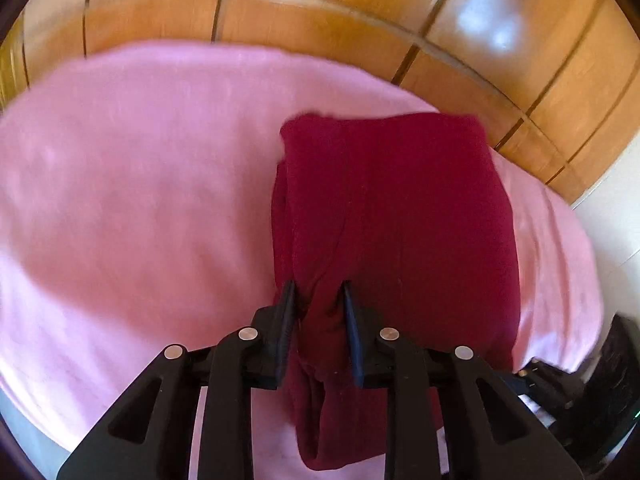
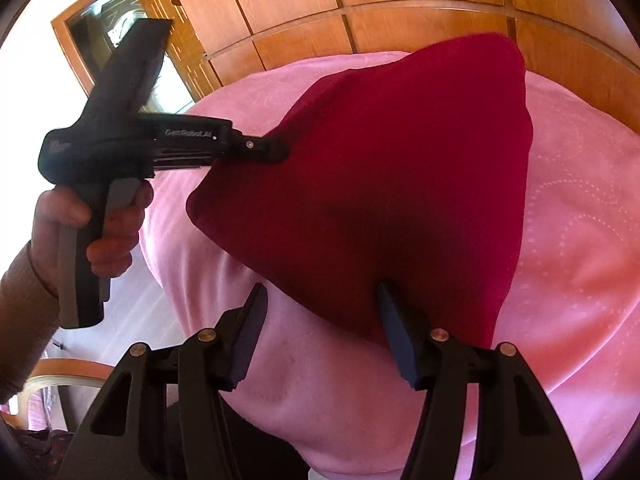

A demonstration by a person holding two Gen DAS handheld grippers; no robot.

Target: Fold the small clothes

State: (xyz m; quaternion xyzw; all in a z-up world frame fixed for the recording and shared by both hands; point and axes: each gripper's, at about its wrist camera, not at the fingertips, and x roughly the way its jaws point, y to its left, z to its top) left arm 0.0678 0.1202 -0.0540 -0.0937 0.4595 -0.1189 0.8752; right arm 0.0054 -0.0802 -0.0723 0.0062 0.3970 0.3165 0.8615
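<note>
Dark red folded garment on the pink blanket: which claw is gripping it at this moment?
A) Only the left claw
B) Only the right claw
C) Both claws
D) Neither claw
A. The left claw is pinched on a bunched edge of the dark red folded garment, while the right claw stands wide open, one finger against the cloth and nothing clamped between the two.

The folded garment (image 1: 396,216) is laid on the blanket (image 1: 140,184), right of its middle; its near edge is gripped by the left gripper (image 1: 318,292); wooden panelling (image 1: 320,28) is seen behind the blanket.
</note>
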